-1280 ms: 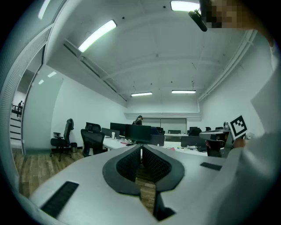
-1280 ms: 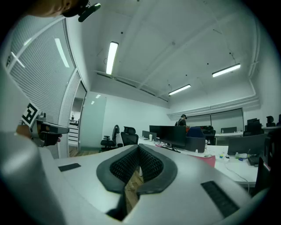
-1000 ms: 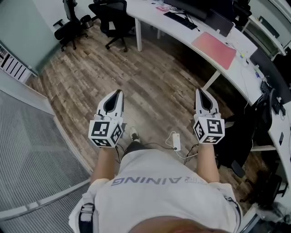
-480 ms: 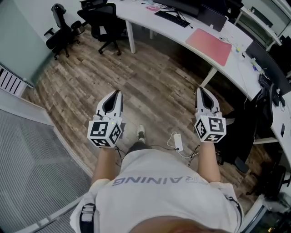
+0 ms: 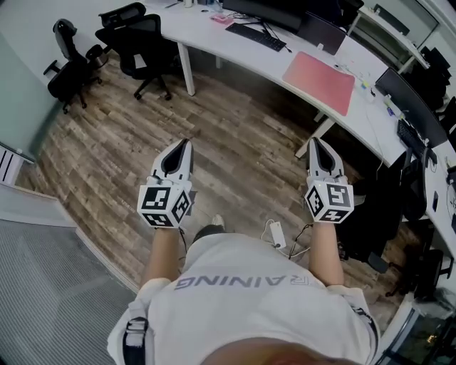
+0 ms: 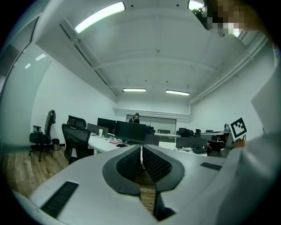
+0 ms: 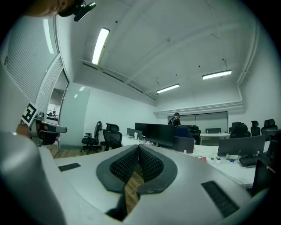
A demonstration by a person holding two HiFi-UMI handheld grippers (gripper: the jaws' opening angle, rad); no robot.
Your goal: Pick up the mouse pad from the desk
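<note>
Two grippers: left gripper (image 5: 185, 145) and right gripper (image 5: 314, 142) clenched, empty, level, likely for approach.
Mouse pad (image 5: 319, 82): far right on desk (image 5: 208, 30), well apart.

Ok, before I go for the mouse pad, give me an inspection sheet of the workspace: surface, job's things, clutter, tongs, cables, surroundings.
Surface: white curved desk, ahead of the person, not yet reached.
Job's things: pink mouse pad lies flat on the desk, untouched.
Clutter: black keyboard and monitors to the pad's left in the head view; small items by its right edge.
Tongs: left tongs and right tongs both shut, empty, held over the floor.
Cables: white box on thin cables, close in front of the person.
Surroundings: wood floor, black office chairs, another person far at the back.
</note>
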